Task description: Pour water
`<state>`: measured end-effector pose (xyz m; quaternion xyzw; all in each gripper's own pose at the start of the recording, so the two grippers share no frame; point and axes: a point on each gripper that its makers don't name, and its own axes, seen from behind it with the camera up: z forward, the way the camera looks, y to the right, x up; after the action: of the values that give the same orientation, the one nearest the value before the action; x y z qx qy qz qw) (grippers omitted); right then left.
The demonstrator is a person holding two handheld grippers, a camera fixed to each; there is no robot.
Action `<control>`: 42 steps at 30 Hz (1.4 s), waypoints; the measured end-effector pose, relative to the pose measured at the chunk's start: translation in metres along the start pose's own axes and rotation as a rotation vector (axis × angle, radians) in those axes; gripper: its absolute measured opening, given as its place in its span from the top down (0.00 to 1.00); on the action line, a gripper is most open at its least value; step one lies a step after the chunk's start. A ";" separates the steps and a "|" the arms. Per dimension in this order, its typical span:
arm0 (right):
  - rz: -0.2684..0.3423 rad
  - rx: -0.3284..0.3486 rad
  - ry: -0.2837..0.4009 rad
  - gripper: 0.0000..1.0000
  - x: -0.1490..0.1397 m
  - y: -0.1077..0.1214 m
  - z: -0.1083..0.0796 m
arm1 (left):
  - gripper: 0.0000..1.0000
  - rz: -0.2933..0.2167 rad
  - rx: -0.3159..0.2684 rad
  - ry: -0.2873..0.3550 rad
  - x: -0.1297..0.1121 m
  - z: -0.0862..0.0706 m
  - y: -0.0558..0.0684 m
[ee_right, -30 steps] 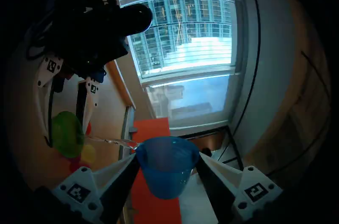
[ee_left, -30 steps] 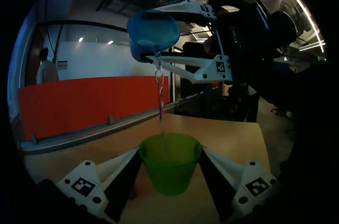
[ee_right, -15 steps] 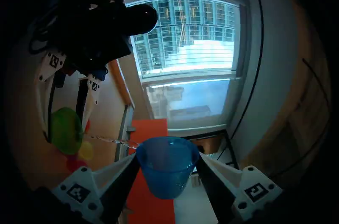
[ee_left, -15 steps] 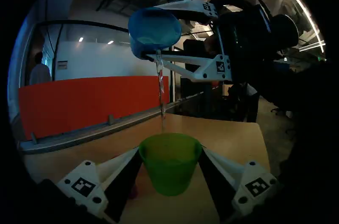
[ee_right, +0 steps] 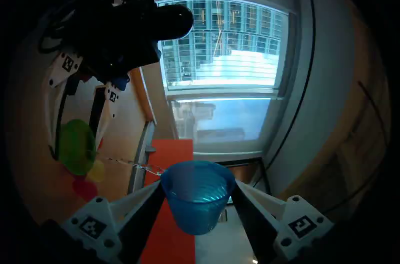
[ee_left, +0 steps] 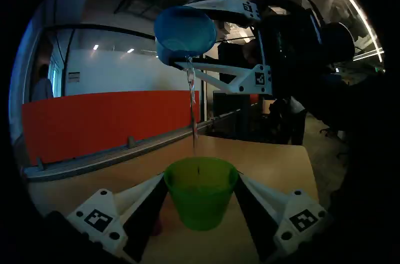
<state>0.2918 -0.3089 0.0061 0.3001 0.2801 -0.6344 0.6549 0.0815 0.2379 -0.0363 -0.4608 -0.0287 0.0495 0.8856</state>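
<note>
A pale wooden worktop (ee_left: 272, 161) runs back to an orange partition (ee_left: 100, 119) in a dim office, and the right gripper view looks toward a tall bright window (ee_right: 225, 59). The left gripper (ee_left: 201, 180) pinches a green cup (ee_left: 201, 201) upright between both fingers, low at the worktop; whether it rests there cannot be told. The right gripper (ee_right: 197, 188) clamps a blue cup (ee_right: 196, 201) between its fingers, held high above the green cup and tipped over, and a thin stream of water (ee_left: 192, 106) falls from its rim into the green cup. Since the earlier frames the blue cup has tipped a little further and shifted slightly, while the green cup has stayed put.
</note>
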 end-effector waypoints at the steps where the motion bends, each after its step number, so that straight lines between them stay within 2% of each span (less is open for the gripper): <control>1: -0.004 -0.002 0.001 0.10 0.000 0.001 0.000 | 0.13 0.000 0.000 0.000 0.000 0.000 0.000; 8: -0.026 -0.014 0.008 0.10 0.003 0.003 -0.001 | 0.13 0.002 0.002 0.000 0.001 0.000 0.000; 35: -0.181 -0.023 0.024 0.10 0.013 0.010 0.000 | 0.13 0.004 0.007 0.008 0.004 0.000 -0.003; 42: -0.169 -0.024 0.024 0.10 0.013 0.010 0.000 | 0.13 0.000 0.005 0.010 0.004 0.001 -0.003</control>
<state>0.3019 -0.3173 -0.0036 0.2751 0.3196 -0.6804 0.5994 0.0851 0.2371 -0.0337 -0.4588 -0.0243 0.0474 0.8869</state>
